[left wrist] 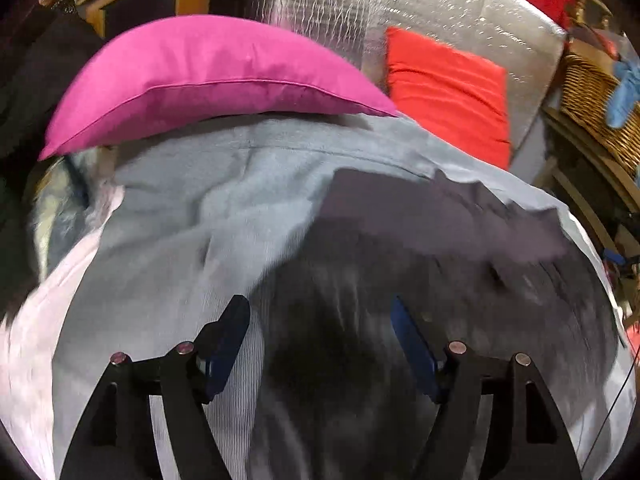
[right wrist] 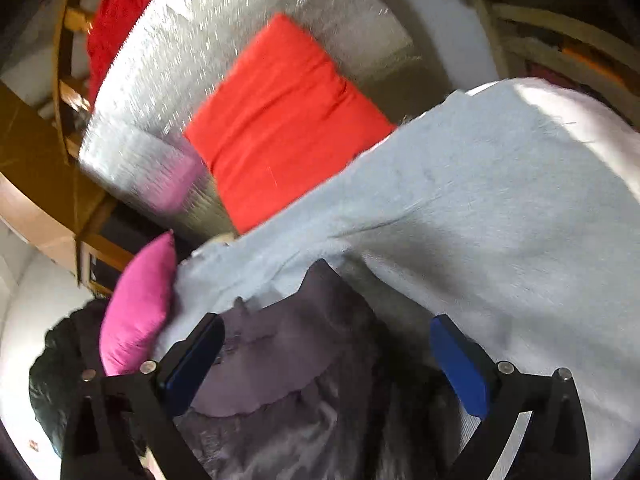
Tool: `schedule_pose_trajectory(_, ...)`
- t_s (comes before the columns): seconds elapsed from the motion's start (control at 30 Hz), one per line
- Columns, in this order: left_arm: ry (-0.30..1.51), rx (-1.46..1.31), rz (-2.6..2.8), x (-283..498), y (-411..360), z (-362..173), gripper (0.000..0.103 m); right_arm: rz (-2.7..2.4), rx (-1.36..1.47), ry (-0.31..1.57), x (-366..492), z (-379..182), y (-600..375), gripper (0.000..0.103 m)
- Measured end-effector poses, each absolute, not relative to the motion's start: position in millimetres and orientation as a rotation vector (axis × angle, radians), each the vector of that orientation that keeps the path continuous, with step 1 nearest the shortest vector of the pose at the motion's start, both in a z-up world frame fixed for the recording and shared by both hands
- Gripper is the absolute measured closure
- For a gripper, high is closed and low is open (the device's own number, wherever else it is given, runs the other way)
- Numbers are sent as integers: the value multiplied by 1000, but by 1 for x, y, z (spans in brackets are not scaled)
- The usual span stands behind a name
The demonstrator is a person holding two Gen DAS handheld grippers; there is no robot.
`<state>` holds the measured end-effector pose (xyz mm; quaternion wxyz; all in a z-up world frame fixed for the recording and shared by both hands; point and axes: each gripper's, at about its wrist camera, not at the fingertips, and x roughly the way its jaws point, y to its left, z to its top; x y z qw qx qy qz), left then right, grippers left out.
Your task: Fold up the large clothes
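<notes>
A dark grey garment [left wrist: 420,216] lies crumpled on a pale blue sheet [left wrist: 192,216], just in front of a pink cushion [left wrist: 208,76]. Beside that cushion leans a red cushion [left wrist: 448,92]. Above the garment, the left tool [left wrist: 320,340] and right tool [right wrist: 328,356] both stand apart, gripping nothing.

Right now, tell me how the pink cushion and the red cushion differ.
The pink cushion is magenta and touches the grey cloth's edge; the red cushion is orange-red and leans on the silver padded sheet farther back. Both are plain, single-coloured fabric cushions.
</notes>
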<state>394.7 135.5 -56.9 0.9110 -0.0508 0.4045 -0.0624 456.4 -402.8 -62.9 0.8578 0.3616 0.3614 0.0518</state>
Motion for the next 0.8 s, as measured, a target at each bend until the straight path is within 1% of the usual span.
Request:
schedule_pose_trajectory(0.07, 809, -142, -135, 363, 137, -57, 29, 160, 748, 740, 415, -59, -392, 0)
schedule_pose_trajectory(0.2, 782, -236, -119, 311, 147, -63, 25, 225, 727, 702, 320, -68, -357, 0)
schedule_pose_trajectory(0.23, 778, -285, -114, 296, 149, -67, 22, 232, 746, 707, 294, -77, -346, 0)
schedule_pose_trajectory(0.3, 773, -333, -107, 282, 148, -72, 21, 235, 794, 733, 257, -101, -330, 0)
schedule_pose_trajectory(0.37, 787, -378, -78, 281, 146, -82, 19, 205, 860, 761, 236, -126, -322, 0)
schedule_pose_trajectory(0.47, 810, -448, 0, 287, 142, -100, 18, 157, 1009, 785, 241, -161, -324, 0)
schedule_pose_trajectory(0.57, 811, -518, 64, 296, 141, -112, 17, 111, 1069, 730, 256, -163, -325, 0)
schedule_pose_trajectory(0.6, 807, -533, 80, 299, 141, -114, 15, 115, 1081, 725, 262, -164, -324, 0)
schedule_pose_trajectory(0.73, 805, -579, 125, 309, 144, -119, 14, 72, 1127, 720, 279, -167, -319, 0)
schedule_pose_trajectory(0.77, 811, -592, 137, 312, 146, -121, 14, 45, 1151, 710, 284, -169, -320, 5)
schedule_pose_trajectory(0.8, 818, -594, 145, 313, 147, -122, 18, 22, 1170, 711, 286, -170, -322, 9)
